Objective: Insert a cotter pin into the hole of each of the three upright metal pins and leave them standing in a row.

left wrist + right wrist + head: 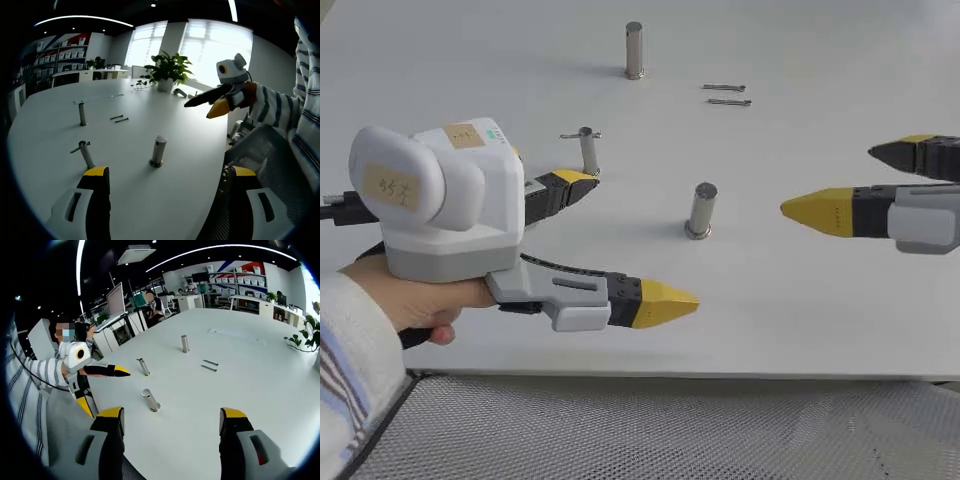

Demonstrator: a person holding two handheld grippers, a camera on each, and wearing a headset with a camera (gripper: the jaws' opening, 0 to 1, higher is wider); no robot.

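Left gripper (630, 240), right gripper (835, 180): jaws spread, empty. Left jaw just beside metal pin (588, 152) holding cotter pin (578, 134), sloppy swing could topple it.

I see a tan paper sticker (392, 187) on the back of the left gripper (645, 238), handwritten with what looks like "55" and one further character I cannot make out. A second tan sticker (464, 135) on its top is too faint to read.
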